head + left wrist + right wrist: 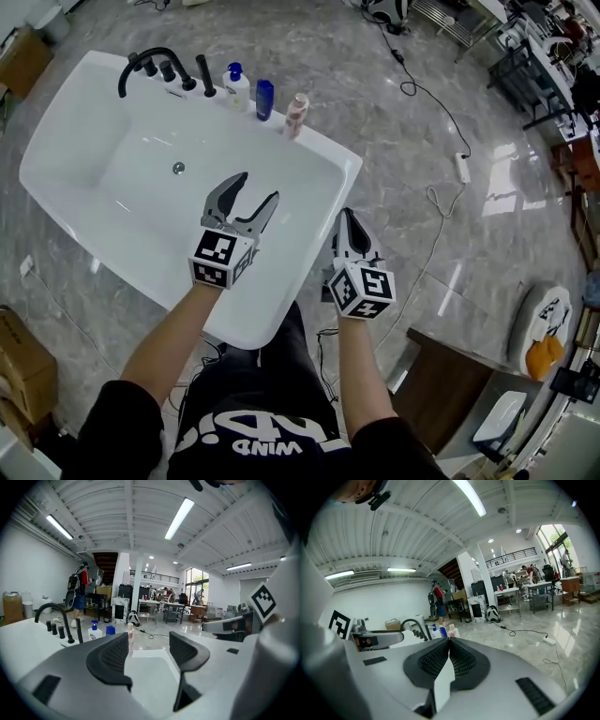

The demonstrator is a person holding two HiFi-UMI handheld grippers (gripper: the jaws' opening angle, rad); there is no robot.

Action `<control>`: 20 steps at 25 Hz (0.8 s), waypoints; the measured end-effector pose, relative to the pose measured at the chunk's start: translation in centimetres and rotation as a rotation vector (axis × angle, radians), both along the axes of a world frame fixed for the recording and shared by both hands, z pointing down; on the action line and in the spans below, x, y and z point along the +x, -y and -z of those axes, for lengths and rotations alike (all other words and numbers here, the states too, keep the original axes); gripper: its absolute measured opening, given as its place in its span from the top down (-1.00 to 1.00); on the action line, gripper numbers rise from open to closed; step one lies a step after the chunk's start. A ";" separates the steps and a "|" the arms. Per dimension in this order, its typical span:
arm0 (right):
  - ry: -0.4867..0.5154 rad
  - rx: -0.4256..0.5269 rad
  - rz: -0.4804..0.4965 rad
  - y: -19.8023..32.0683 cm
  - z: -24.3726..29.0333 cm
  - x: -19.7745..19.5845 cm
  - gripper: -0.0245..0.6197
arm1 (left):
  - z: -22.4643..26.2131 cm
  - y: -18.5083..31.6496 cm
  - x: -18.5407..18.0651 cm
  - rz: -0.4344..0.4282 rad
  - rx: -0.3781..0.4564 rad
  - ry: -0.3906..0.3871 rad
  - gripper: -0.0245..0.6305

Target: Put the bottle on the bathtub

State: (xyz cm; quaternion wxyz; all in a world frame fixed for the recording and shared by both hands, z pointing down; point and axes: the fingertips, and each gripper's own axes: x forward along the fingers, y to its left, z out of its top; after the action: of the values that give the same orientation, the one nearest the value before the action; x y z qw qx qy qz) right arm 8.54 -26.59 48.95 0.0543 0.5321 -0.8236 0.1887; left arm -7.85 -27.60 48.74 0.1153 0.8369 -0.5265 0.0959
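— Three bottles on the bathtub [141,216]?
— Yes, along its far rim: white pump bottle [236,86], blue bottle [264,99], pinkish bottle [296,114].
— Inside?
— Glossy white basin, one round drain [178,168].
— Grippers?
— Left hand-held gripper [258,187] spread, empty, over the basin; right hand-held gripper [345,216] pressed together beside the right edge.
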 end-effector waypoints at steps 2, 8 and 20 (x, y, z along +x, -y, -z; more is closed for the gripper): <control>0.002 0.007 -0.001 -1.9 1.4 0.1 0.85 | 1.7 -2.5 -0.1 -0.027 0.000 0.013 0.08; -0.006 0.031 0.043 -7.4 4.9 -0.8 0.85 | 5.6 -8.8 0.4 -0.098 -0.011 -0.025 0.19; -0.035 0.063 0.072 -16.1 8.6 0.2 0.85 | 8.6 -18.6 -0.1 -0.110 -0.003 -0.053 0.54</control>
State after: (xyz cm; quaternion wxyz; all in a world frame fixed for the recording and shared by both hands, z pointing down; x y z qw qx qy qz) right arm 8.70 -10.48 40.38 0.0587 0.5066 -0.8467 0.1515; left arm -7.96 -8.95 40.17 0.1252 0.8666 -0.4763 0.0808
